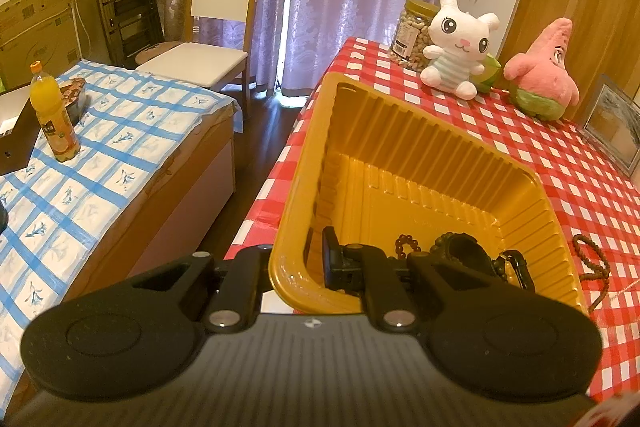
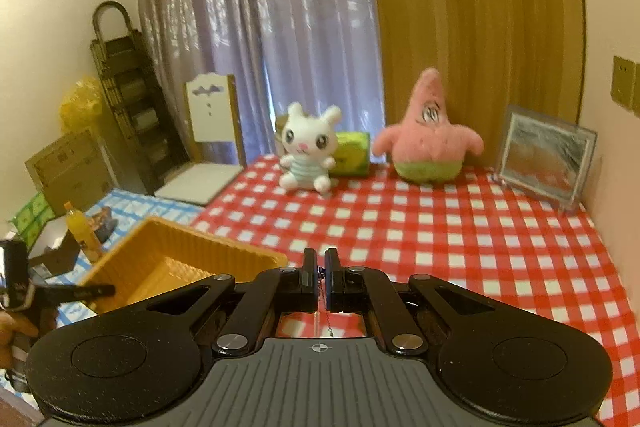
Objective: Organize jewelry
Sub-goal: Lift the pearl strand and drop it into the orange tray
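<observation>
Holding: left gripper (image 1: 304, 259) clamps the near-left wall of the yellow tray (image 1: 400, 131), one finger outside the rim, the other inside, jaws closed on the wall.

Left view, tray: lower centre to upper centre of frame, on the red checked tablecloth (image 1: 560, 163); long axis runs from the gripper up toward the upper centre.

Left view, jewelry in tray: brown bead bracelet (image 1: 408, 245) and a dark watch-like piece (image 1: 460, 247) lie on the tray floor at lower centre, just right of the inside finger.

Left view, loose piece: beaded strand (image 1: 596, 259) on the cloth at lower right, outside the tray, just beside its right wall.

Right view, right gripper (image 2: 320, 279): lower centre; jaws nearly shut on a thin chain (image 2: 325, 311) that hangs down behind the fingertips, long axis vertical.

Right view, tray: lower left of frame, so the drop spot lies left of and slightly ahead of the jaws; open top faces up.

Right view, other arm: left gripper shows at the lower left edge, at the tray's near side.

Key relation: chain is in the right gripper, tray is to its left; my read is the next move is a leftward carry over the rim, then release.

Nearer arm: right one for the chain and, judging by position, for the loose strand too.

Risk: chain is thin and may slip or snag on the ribbed wall.
</observation>
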`<action>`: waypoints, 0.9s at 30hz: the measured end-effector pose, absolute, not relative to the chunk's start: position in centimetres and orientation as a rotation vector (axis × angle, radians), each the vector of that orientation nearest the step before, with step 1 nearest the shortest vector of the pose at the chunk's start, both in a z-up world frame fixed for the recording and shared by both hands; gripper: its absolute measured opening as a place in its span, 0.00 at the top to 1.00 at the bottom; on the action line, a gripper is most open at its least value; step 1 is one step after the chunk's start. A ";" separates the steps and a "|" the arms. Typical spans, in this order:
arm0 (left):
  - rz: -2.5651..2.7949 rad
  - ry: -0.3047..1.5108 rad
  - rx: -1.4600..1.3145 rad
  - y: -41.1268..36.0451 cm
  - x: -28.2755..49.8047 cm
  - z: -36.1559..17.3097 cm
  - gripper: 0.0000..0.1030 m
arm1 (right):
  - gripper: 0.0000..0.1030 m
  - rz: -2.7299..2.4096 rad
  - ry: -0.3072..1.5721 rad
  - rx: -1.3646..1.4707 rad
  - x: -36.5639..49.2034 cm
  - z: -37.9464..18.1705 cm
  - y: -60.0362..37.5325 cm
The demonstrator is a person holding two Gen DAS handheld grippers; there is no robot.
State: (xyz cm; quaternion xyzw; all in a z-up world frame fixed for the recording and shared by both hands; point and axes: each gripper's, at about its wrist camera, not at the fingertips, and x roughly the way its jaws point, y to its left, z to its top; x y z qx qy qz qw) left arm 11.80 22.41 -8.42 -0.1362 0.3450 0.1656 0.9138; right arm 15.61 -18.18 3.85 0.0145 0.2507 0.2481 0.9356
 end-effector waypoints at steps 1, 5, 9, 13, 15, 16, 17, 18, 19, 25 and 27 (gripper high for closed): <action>0.339 0.710 -0.282 22.5 11.8 -8.4 0.90 | 0.97 0.513 0.502 0.028 15.6 4.2 -18.0; 0.333 0.707 -0.288 22.6 11.8 -8.5 0.90 | 0.97 0.546 0.458 0.027 15.7 5.7 -17.0; 0.329 0.706 -0.293 22.8 11.7 -8.6 0.90 | 0.97 0.600 0.413 0.039 16.2 7.0 -15.6; 0.321 0.703 -0.298 22.9 11.5 -8.7 0.90 | 0.97 0.680 0.376 0.063 16.6 8.0 -13.7; 0.318 0.702 -0.299 22.9 11.5 -8.7 0.90 | 0.97 0.719 0.370 0.076 17.0 8.3 -12.8; 0.317 0.701 -0.299 22.9 11.5 -8.7 0.90 | 0.97 0.740 0.369 0.080 17.1 8.3 -12.2; 0.315 0.700 -0.301 23.0 11.5 -8.7 0.90 | 0.97 0.759 0.368 0.083 17.3 8.3 -11.6; 0.313 0.699 -0.302 23.1 11.4 -8.7 0.90 | 0.97 0.776 0.370 0.086 17.4 8.2 -11.1; 0.312 0.699 -0.303 23.1 11.4 -8.7 0.90 | 0.97 0.795 0.375 0.088 17.5 8.1 -10.6; 0.309 0.699 -0.306 23.1 11.4 -8.7 0.90 | 0.97 0.845 0.488 0.063 19.1 5.0 -7.2; 0.310 0.701 -0.307 23.2 11.5 -8.7 0.90 | 0.97 0.841 0.532 0.067 19.5 3.5 -6.3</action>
